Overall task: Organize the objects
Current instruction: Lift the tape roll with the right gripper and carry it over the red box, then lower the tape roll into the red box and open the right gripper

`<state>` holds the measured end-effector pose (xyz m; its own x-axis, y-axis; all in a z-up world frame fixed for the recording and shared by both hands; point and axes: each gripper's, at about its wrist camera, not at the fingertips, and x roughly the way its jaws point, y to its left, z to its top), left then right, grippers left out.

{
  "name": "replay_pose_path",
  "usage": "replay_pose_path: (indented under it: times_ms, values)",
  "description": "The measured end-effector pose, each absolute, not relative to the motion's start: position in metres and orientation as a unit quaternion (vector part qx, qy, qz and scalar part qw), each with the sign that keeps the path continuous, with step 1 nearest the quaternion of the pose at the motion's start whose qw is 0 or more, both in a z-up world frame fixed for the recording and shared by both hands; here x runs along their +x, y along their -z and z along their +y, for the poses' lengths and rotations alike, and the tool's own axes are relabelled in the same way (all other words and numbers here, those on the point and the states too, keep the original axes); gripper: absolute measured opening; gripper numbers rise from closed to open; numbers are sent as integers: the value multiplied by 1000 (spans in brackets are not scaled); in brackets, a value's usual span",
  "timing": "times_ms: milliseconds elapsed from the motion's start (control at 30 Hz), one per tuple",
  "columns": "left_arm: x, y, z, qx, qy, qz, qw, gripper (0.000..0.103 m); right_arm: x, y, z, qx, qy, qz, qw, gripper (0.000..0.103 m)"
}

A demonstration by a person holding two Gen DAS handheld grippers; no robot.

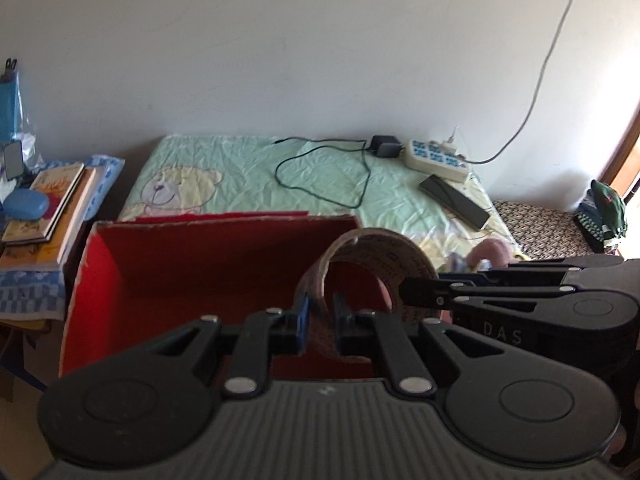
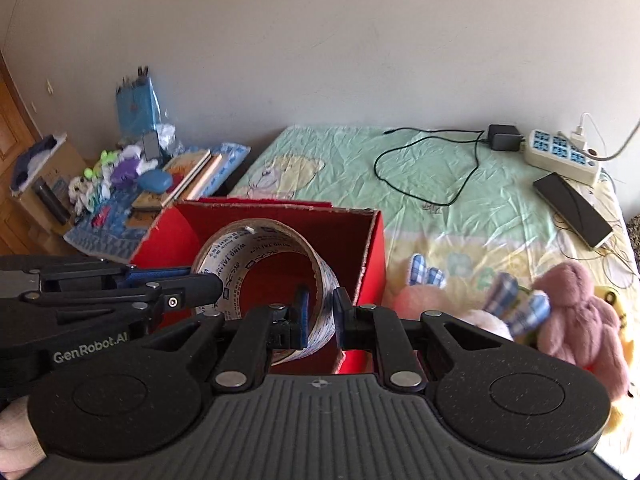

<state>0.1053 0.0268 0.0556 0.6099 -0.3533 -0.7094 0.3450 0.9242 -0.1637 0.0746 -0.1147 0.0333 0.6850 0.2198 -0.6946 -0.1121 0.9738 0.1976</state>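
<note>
The bed (image 2: 460, 184) carries my open red box (image 1: 224, 264). Over the box I hold the tape roll (image 2: 272, 276) upright, my left gripper (image 1: 320, 322) clamped on its left wall and my right gripper (image 2: 318, 314) clamped on its right wall.

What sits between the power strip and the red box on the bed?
A black flat device lies beside the power strip; toward the red box the bear-print sheet is bare. Right wrist view shows it best.

Both wrist cameras look closely over their jaws, sharing the red box (image 1: 224, 280) (image 2: 372, 256).
</note>
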Motion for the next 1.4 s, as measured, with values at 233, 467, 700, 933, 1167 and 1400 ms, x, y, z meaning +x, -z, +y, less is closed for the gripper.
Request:
replay_pose_path:
  times_ms: [233, 467, 700, 933, 1167, 1400]
  values:
    - [146, -8, 40, 0, 187, 438, 879, 6, 123, -6, -84, 9, -87, 433, 897, 14]
    - [182, 25, 49, -2, 197, 479, 856, 7, 164, 27, -63, -44, -86, 487, 868, 12]
    - [211, 49, 60, -34, 220, 527, 820, 8, 188, 43, -53, -67, -70, 514, 853, 10]
    - [224, 63, 64, -47, 234, 552, 799, 14, 195, 45, -46, -86, -50, 519, 849, 10]
    - [228, 62, 70, -54, 245, 550, 797, 14, 196, 44, -46, -88, -40, 521, 848, 11]
    - [229, 51, 95, -8, 194, 512, 837, 14, 184, 28, -55, -2, -75, 534, 842, 15]
